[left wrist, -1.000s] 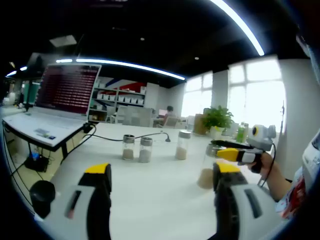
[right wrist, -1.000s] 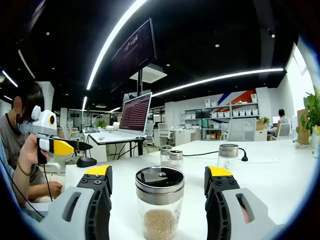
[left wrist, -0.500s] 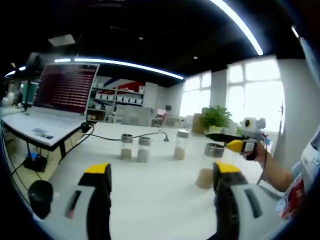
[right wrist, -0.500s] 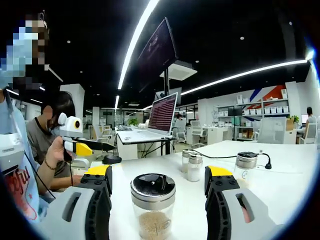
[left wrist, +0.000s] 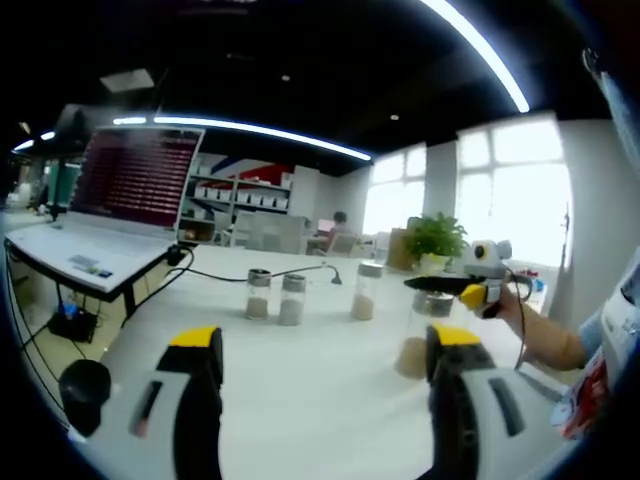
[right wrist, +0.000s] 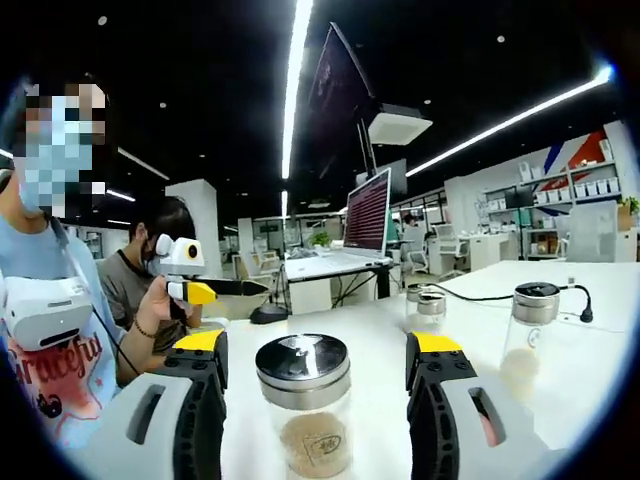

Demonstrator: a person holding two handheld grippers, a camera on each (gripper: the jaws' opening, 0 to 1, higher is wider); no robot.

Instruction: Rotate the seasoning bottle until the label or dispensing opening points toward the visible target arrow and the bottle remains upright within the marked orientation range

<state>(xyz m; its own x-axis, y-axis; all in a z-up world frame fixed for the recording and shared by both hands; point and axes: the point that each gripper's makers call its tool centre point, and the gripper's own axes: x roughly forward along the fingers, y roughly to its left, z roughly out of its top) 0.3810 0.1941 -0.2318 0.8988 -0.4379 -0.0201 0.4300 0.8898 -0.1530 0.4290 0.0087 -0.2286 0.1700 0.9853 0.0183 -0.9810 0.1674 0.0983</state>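
Two wide-spread jaws of your left gripper (left wrist: 318, 400) held nothing; the seasoning bottle (left wrist: 417, 335) stood just beyond its right jaw, with your right gripper (left wrist: 462, 287) at the lid and three spare shakers (left wrist: 290, 298) farther ahead on the white table (left wrist: 300, 370).

Your right gripper (right wrist: 318, 400) gaped around the bottle (right wrist: 304, 405), apparently untouched. Closing off-centre could have tipped it; no arrow was visible.

Grey tool (right wrist: 312, 400) jaws, yellow tips, light blue printed T-shirt (right wrist: 60, 370)
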